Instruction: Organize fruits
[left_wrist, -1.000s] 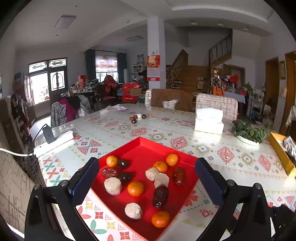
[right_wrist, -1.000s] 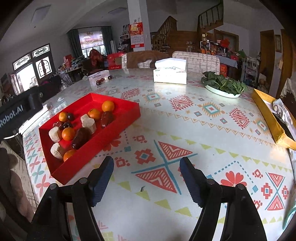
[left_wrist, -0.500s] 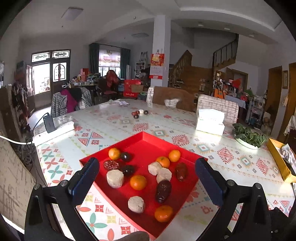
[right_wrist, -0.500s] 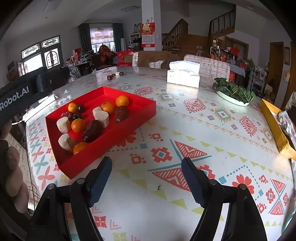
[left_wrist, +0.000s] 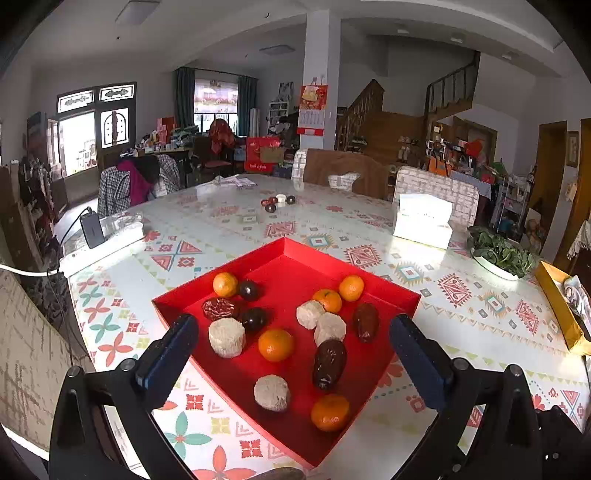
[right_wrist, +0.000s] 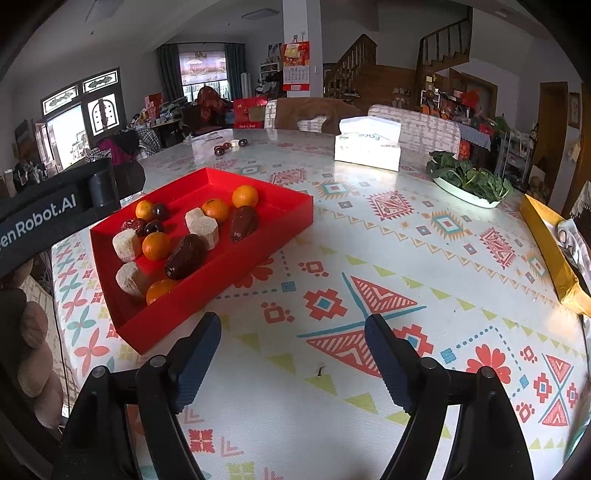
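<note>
Cluttered living space with a staircase and a white pillar lay behind the round worktop (right_wrist: 369, 258), which wore a glossy cloth printed with red and teal geometric motifs. On it sat the shallow red cardboard tray (left_wrist: 391, 291) holding the fruit: small orange mandarins (left_wrist: 276, 344), wrinkled dark-red dates (left_wrist: 328, 363), glossy dark round fruits (left_wrist: 255, 318) and pale, rough, cylindrical chunks (left_wrist: 226, 336), all loosely scattered.

My left claw (left_wrist: 293, 350) hung over the tray's near side, tilted downward, jaws spread wide with nothing between them; the mandarin and one pale chunk lay just ahead of it. My right claw (right_wrist: 291, 350) pointed more steeply at bare cloth beside the tray's right wall; its jaws had just been opening and held nothing.

I judged the mandarins light, round and apt to roll, with soft skin, so I would take one across its middle, gently. The dates looked soft and slightly tacky, best pinched across the narrow width. The pale chunks seemed crumbly, so a light squeeze on the flat sides would suit them.
</note>
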